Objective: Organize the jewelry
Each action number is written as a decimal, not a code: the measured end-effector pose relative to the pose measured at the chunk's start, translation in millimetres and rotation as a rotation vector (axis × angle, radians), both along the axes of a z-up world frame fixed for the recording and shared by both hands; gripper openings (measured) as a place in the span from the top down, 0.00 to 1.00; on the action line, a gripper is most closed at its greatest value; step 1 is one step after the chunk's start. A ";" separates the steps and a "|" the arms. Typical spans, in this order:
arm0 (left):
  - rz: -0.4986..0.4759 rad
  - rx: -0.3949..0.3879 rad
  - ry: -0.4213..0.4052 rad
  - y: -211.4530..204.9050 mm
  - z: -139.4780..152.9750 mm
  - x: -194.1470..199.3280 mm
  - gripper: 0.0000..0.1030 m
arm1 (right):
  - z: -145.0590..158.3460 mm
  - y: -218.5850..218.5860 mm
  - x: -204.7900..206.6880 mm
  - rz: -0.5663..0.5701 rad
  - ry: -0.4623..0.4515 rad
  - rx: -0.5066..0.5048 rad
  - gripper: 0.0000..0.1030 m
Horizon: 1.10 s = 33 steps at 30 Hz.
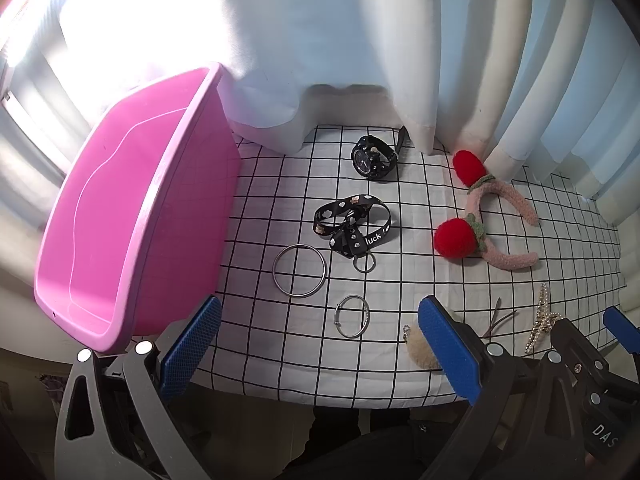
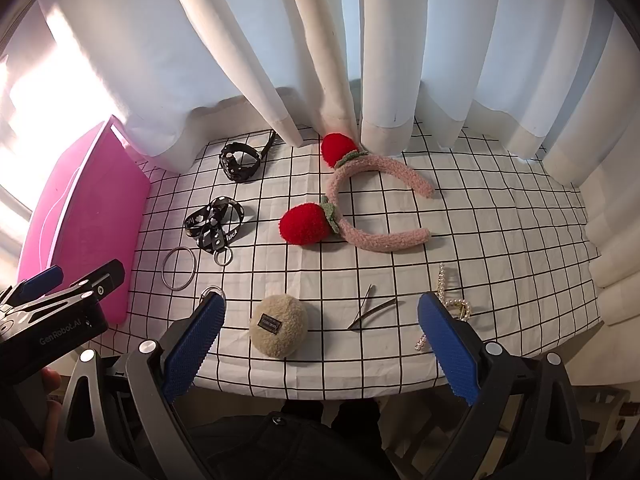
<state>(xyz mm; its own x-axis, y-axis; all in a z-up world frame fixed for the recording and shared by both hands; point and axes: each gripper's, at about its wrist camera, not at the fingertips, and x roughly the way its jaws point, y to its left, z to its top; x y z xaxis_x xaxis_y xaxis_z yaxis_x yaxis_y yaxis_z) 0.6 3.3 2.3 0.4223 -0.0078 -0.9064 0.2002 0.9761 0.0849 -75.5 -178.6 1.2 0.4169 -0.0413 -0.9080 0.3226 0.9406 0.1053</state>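
1. The surface [image 2: 500, 216] is lying under a white cloth with a black grid, and white curtains [image 2: 400, 40] are hanging down onto its far edge; strong daylight is glaring through at the left.
2. One pink bin [image 1: 132, 208] is sitting at the left end of the surface, open and tilted in the left wrist view.
3. Counting the jewelry: one black watch [image 1: 374, 158] is resting near the curtains, one black printed strap [image 1: 352, 220] with a small ring is lying just in front of it, and two metal bangles are lying nearer, the large bangle [image 1: 299, 271] and the small bangle [image 1: 352, 316].
4. One pink headband [image 2: 372, 208] with two red pom-poms is lying mid-surface.
5. Near the front edge one beige fluffy puff [image 2: 279, 330], one thin metal clip [image 2: 372, 306] and one pearl hair clip [image 2: 452, 304] are lying in a row.
6. The left gripper [image 1: 316, 348] is hovering with fingers [image 1: 188, 348] spread wide, gripping nothing.
7. The right gripper [image 2: 320, 344] is hovering over the puff, fingers [image 2: 448, 344] released, touching nothing.
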 end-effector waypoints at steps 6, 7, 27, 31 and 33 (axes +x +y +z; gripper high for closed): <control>0.000 0.000 -0.001 0.0 0.3 -0.1 0.06 | 1.1 -0.2 -0.2 0.003 -0.001 0.002 0.10; -0.001 0.000 -0.001 0.2 0.3 -0.3 0.06 | 1.5 0.5 0.1 0.003 -0.001 0.002 0.10; 0.000 0.001 -0.002 -0.2 0.5 -0.6 0.06 | 2.5 1.4 2.8 0.001 -0.002 0.003 0.10; 0.000 0.001 -0.003 -0.2 0.5 -0.6 0.06 | 2.0 0.5 1.8 0.002 -0.003 0.003 0.10; 0.000 0.001 -0.002 -0.1 0.5 -0.6 0.06 | 1.7 0.1 1.3 0.002 -0.003 0.003 0.10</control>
